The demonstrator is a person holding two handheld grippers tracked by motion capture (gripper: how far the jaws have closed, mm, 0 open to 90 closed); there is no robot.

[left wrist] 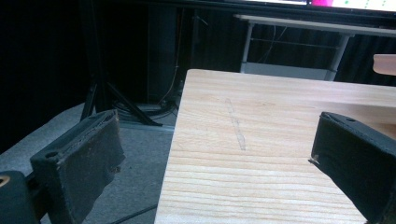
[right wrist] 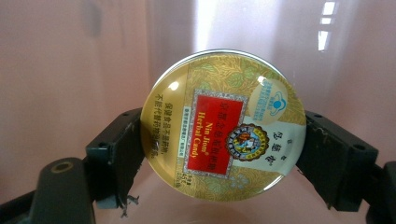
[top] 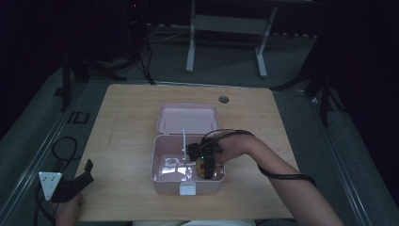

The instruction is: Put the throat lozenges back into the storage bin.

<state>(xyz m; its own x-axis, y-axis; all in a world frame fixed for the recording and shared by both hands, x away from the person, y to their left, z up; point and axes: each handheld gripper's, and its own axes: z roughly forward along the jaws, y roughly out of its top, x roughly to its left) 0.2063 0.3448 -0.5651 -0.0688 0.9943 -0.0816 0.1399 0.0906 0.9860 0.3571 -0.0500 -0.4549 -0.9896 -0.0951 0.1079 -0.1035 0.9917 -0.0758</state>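
The right gripper (right wrist: 223,140) is clamping a round candy tin (right wrist: 223,125) seemingly inside the pink box (top: 162,176); the left gripper (left wrist: 219,154) is idling, jaws apart.

The high view is dim, its surroundings lost in darkness. Glare is seen on the tin (right wrist: 223,125). Window reflections are thrown on the box (right wrist: 70,70) wall.

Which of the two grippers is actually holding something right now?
The right gripper, inside the pink box, is clamped on the round herbal candy tin. The left gripper is open at the table's corner.
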